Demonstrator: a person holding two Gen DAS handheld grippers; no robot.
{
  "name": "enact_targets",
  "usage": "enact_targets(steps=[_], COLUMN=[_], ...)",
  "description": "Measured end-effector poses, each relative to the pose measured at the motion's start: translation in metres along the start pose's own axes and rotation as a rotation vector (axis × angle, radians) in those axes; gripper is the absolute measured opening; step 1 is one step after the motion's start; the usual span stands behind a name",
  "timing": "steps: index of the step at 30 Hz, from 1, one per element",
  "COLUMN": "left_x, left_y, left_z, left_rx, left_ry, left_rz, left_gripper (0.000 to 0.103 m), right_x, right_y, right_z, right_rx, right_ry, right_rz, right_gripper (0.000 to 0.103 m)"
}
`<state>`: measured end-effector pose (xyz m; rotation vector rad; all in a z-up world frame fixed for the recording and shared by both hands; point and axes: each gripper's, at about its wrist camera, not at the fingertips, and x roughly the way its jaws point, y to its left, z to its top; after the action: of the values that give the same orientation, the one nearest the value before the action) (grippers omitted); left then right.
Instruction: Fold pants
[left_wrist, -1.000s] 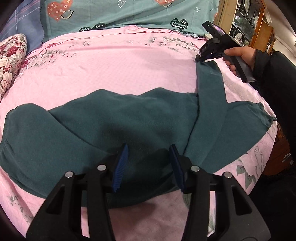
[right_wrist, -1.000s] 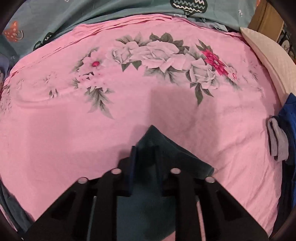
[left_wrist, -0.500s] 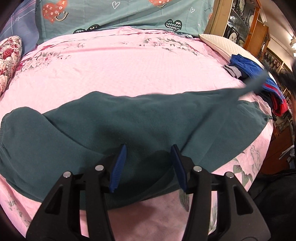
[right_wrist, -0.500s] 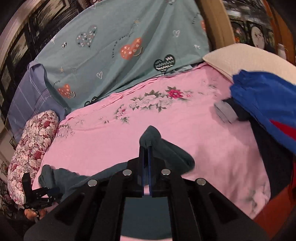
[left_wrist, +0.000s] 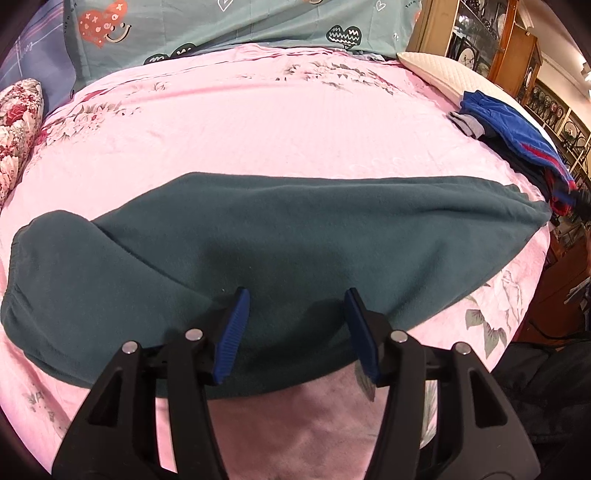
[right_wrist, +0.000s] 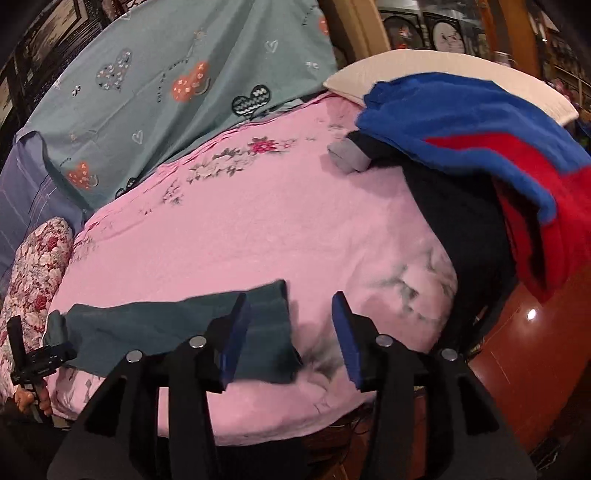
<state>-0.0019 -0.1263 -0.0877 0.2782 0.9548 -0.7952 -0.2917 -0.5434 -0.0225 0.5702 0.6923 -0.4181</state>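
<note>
The dark teal pants lie flat across the pink floral bed sheet, legs stacked one on the other, waistband at the left. My left gripper is open and empty, hovering over the near edge of the pants. My right gripper is open and empty at the leg-end of the pants, whose cuff lies just left of its fingers. The left gripper also shows in the right wrist view, at the far end of the pants.
A pile of blue, red and black clothes lies at the bed's right side, also in the left wrist view. A white pillow, a teal heart-print cover and a floral cushion border the bed. Wooden furniture stands beyond.
My right gripper carried the upper pant leg over from the far side, laid it on the other leg, and opened. The left gripper stayed open and nearly still.
</note>
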Motion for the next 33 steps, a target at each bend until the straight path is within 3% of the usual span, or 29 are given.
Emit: enact_targets(steps=[1, 4, 6, 9, 12, 16, 19, 23, 25, 27, 31, 33], left_x=[0.000, 0.000, 0.000, 0.000, 0.001, 0.004, 0.007, 0.013, 0.017, 0.018, 0.011, 0.014], left_y=[0.000, 0.000, 0.000, 0.002, 0.002, 0.000, -0.001, -0.006, -0.010, -0.018, -0.018, -0.014], left_z=[0.000, 0.000, 0.000, -0.001, 0.001, 0.006, 0.011, 0.020, 0.025, 0.027, 0.026, 0.024], left_rx=[-0.003, -0.009, -0.012, -0.019, -0.017, -0.015, -0.036, -0.070, -0.081, -0.058, -0.046, -0.056], left_ry=[0.000, -0.002, -0.005, -0.008, -0.003, 0.001, -0.005, -0.020, -0.013, 0.001, 0.003, 0.013], left_rz=[0.001, 0.004, 0.004, 0.000, 0.003, 0.005, -0.005, -0.011, -0.014, -0.010, 0.002, 0.010], left_gripper=[0.055, 0.056, 0.057, 0.057, 0.057, 0.061, 0.061, 0.062, 0.063, 0.063, 0.067, 0.067], right_x=[0.006, 0.046, 0.080, 0.106, 0.100, 0.085, 0.080, 0.094, 0.110, 0.119, 0.103, 0.096], right_y=[0.004, 0.018, 0.022, 0.024, 0.033, 0.047, 0.041, 0.041, 0.037, 0.036, 0.044, 0.040], right_z=[0.009, 0.028, 0.027, 0.015, 0.013, 0.025, 0.059, 0.099, 0.117, 0.121, 0.099, 0.090], right_rx=[-0.033, -0.167, -0.217, -0.283, -0.329, -0.395, -0.367, -0.372, -0.360, -0.325, -0.358, -0.372], right_ry=[0.029, 0.144, 0.279, 0.390, 0.393, 0.271, 0.179, 0.151, 0.166, 0.237, 0.336, 0.346], right_rz=[0.018, -0.045, -0.055, -0.096, -0.060, -0.082, -0.094, -0.099, -0.113, -0.075, -0.001, -0.038], right_gripper=[0.050, 0.050, 0.050, 0.046, 0.006, 0.004, 0.003, 0.002, 0.002, 0.002, 0.002, 0.015])
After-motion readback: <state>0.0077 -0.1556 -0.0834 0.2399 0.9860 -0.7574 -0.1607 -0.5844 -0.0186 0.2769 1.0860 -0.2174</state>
